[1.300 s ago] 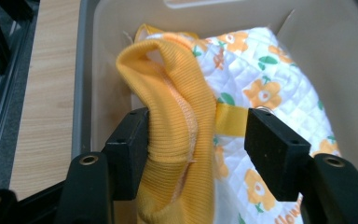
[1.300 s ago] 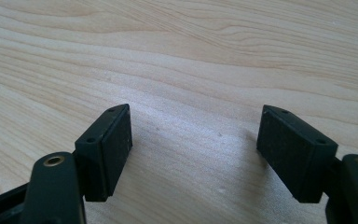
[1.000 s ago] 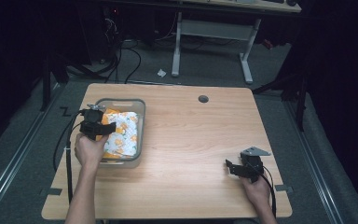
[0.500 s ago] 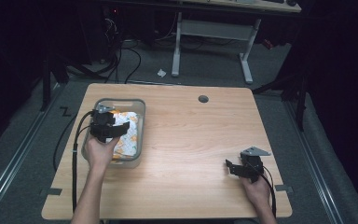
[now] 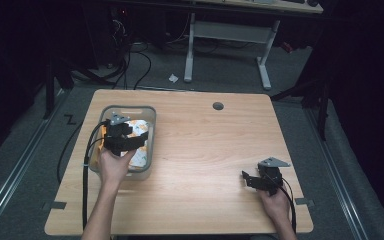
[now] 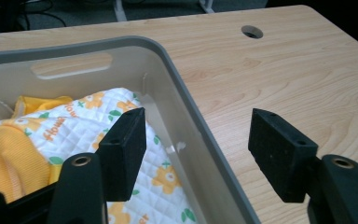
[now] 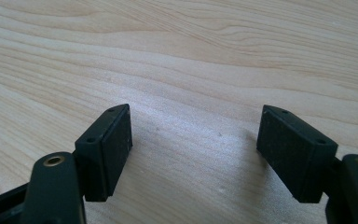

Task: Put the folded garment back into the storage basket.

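Bare table (image 5: 205, 150) lies open between the tools; the bin wall (image 6: 186, 107) blocks the left

Your right tool (image 7: 196, 149) looks along its two black jaws at the pale wooden surface (image 7: 182, 56), and they stand wide apart with nothing between them. Both pads (image 7: 116, 140) hang just above the surface, its grain running across ahead of them, each pad face showing two small screw holes.

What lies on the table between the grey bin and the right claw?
Nothing: in the high view the stretch of table between the grey bin and the right claw is bare wood.
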Tool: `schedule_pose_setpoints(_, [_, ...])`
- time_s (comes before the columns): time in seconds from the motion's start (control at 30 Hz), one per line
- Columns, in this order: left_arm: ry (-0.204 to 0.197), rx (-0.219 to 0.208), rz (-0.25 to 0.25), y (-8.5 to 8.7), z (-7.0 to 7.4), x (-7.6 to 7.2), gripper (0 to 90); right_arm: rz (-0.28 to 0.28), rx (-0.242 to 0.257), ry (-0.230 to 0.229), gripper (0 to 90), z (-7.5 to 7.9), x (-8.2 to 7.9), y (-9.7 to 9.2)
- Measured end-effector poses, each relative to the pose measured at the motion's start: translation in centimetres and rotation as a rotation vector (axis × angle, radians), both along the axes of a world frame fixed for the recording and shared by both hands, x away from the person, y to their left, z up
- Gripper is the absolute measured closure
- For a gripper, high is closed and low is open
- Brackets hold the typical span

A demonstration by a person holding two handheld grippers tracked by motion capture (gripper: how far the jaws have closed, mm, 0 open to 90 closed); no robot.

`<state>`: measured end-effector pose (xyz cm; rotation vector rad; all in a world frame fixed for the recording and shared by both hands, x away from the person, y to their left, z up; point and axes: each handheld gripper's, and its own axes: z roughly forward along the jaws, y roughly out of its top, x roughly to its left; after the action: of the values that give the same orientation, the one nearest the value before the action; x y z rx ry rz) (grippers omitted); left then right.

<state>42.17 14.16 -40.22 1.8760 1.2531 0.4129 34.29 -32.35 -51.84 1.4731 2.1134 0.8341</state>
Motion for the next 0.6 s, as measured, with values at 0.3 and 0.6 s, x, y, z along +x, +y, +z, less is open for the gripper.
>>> schedule_pose_setpoints(0.3, [-0.026, -0.024, -0.038, -1.0, 0.7, -1.0, 36.4, 0.0, 0.0, 0.0, 26.7, 0.0, 0.0, 0.0])
schedule_pose_setpoints(0.6, [-0.049, -0.014, -0.078, -2.6, 1.1, -1.8, 36.0, 0.0, 0.0, 0.0, 26.7, 0.0, 0.0, 0.0])
